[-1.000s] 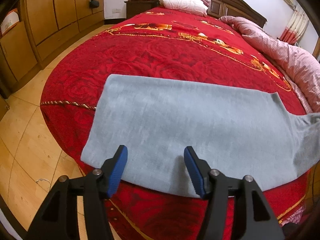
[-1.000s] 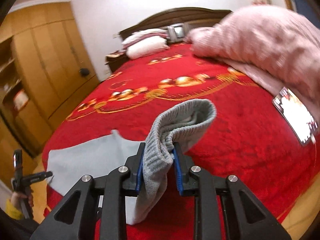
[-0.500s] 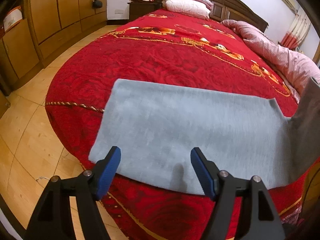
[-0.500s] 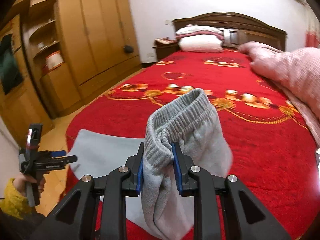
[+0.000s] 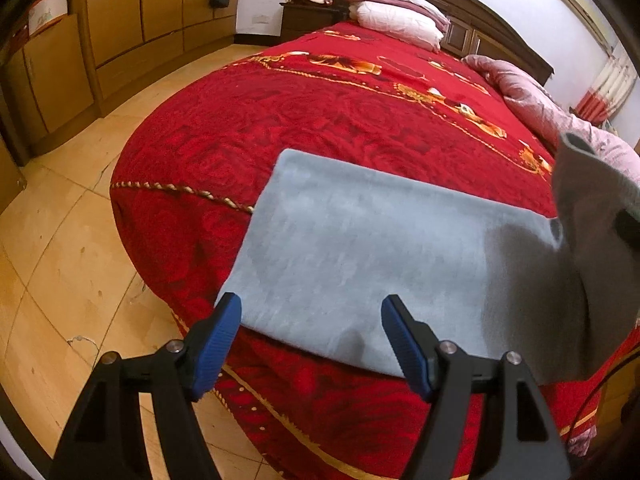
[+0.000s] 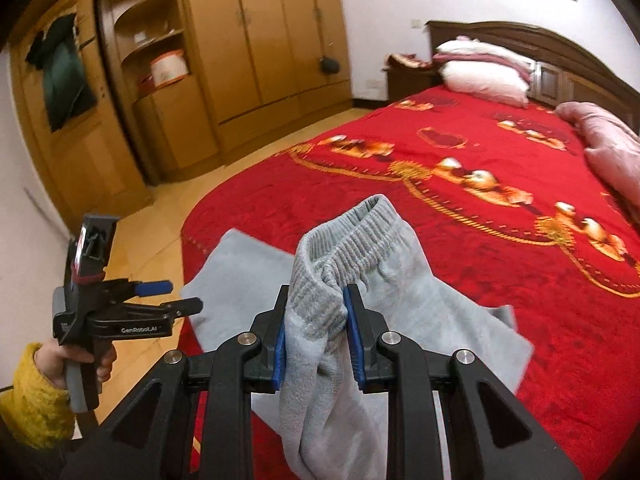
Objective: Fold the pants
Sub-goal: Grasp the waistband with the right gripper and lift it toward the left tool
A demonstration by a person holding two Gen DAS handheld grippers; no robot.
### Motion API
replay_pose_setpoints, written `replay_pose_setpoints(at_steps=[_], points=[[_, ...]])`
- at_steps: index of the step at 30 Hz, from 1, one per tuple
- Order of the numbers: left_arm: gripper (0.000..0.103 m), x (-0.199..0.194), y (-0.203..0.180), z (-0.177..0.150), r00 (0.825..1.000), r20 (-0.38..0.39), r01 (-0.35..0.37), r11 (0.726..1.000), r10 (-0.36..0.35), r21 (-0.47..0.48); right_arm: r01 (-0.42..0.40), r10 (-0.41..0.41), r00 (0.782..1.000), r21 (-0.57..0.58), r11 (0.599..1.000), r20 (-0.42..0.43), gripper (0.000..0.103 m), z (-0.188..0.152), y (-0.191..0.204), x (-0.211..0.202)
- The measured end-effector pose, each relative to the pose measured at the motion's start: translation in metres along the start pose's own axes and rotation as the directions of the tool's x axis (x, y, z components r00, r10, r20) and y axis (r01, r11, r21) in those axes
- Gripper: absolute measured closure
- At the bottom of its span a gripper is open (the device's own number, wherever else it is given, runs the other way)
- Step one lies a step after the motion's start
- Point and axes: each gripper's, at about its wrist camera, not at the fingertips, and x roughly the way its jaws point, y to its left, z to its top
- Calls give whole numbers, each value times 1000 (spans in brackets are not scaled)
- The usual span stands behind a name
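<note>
Grey fleece pants (image 5: 372, 248) lie flat along the near edge of the red bed, legs toward the left. Their ribbed waistband (image 6: 352, 236) is lifted off the bed, and my right gripper (image 6: 316, 320) is shut on it. In the left wrist view that raised waist end (image 5: 592, 280) hangs at the far right. My left gripper (image 5: 312, 340) is open just in front of the pants' near edge, with nothing between its blue pads. It also shows in the right wrist view as the left gripper (image 6: 176, 300), off the bed's left corner, held by a hand in a yellow sleeve.
The red patterned bedspread (image 5: 360, 112) covers the bed. A pink quilt (image 5: 540, 116) lies along its right side and pillows (image 5: 396, 16) at the headboard. Wooden wardrobes (image 6: 256, 52) line the left wall, with tiled floor (image 5: 60, 248) between them and the bed.
My right gripper has carried the waistband up and leftward over the pants. My left gripper has drawn back and left, and its jaws have spread wider.
</note>
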Motion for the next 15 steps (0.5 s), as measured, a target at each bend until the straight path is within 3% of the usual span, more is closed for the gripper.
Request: replay_pose_setpoints(at_steps=[10, 15], points=[[27, 3, 7, 0, 999, -4, 46, 998, -47, -43, -61, 56, 984, -21, 998, -169, 74, -20, 21, 68], [27, 1, -8, 3, 999, 3, 50, 999, -50, -3, -43, 42, 980, 1, 999, -192, 70, -28, 23, 72]])
